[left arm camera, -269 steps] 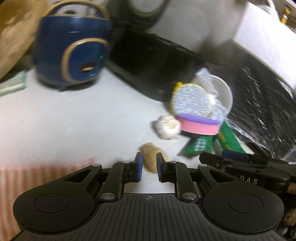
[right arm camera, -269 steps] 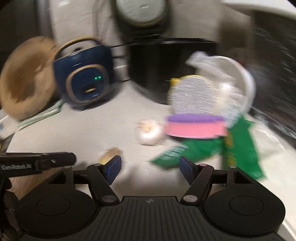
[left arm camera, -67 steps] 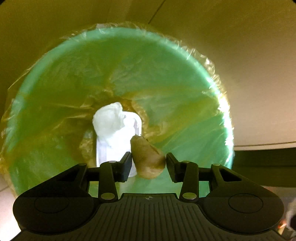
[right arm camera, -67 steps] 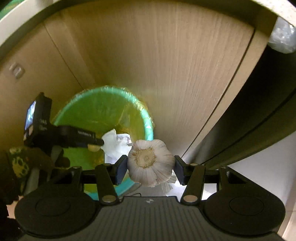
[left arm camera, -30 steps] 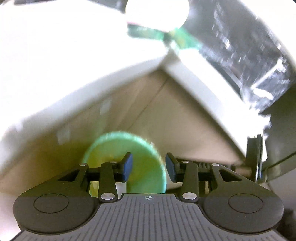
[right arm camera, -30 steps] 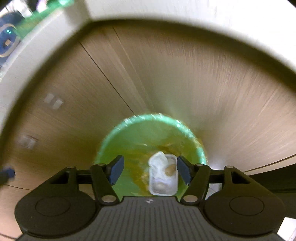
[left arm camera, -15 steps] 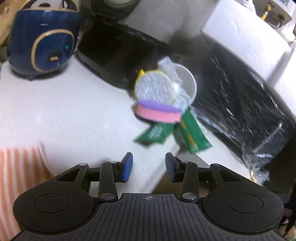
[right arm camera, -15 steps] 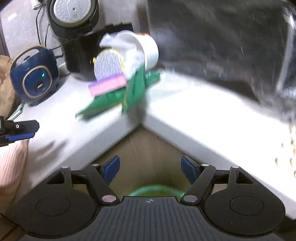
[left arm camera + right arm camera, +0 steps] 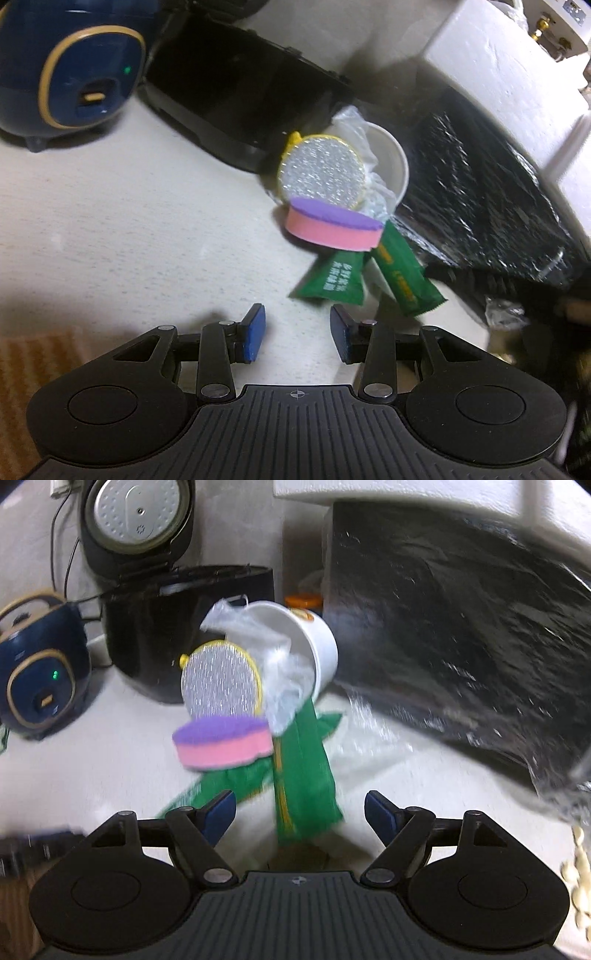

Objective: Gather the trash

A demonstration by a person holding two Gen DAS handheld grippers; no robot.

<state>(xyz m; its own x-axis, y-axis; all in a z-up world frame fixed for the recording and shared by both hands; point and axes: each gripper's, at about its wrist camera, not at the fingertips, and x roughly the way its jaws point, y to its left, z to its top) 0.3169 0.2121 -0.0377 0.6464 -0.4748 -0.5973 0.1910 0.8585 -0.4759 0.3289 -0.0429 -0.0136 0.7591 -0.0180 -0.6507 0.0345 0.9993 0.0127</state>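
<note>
Two green snack wrappers (image 9: 334, 278) lie at the corner of the white counter (image 9: 129, 229), partly under a pink and purple sponge (image 9: 332, 229). A silver scrubber (image 9: 321, 173) leans on a tipped white cup (image 9: 391, 162) stuffed with clear plastic. My left gripper (image 9: 297, 325) hovers just short of the wrappers, open and empty. My right gripper (image 9: 301, 808) is above the counter corner facing the same wrappers (image 9: 303, 760) and sponge (image 9: 221, 746). Its jaws are opening with nothing gripped between them.
A blue rice cooker (image 9: 70, 70) and a black appliance (image 9: 236, 96) stand at the back. A black glossy block (image 9: 480, 184) fills the right side. A striped cloth (image 9: 33, 362) lies at the near left. Pale seeds (image 9: 581, 886) are scattered at the right edge.
Both grippers rose from the green lined bin under the counter to above the counter corner. The garlic and brown scrap they held lie in the bin. The right jaws have widened.
</note>
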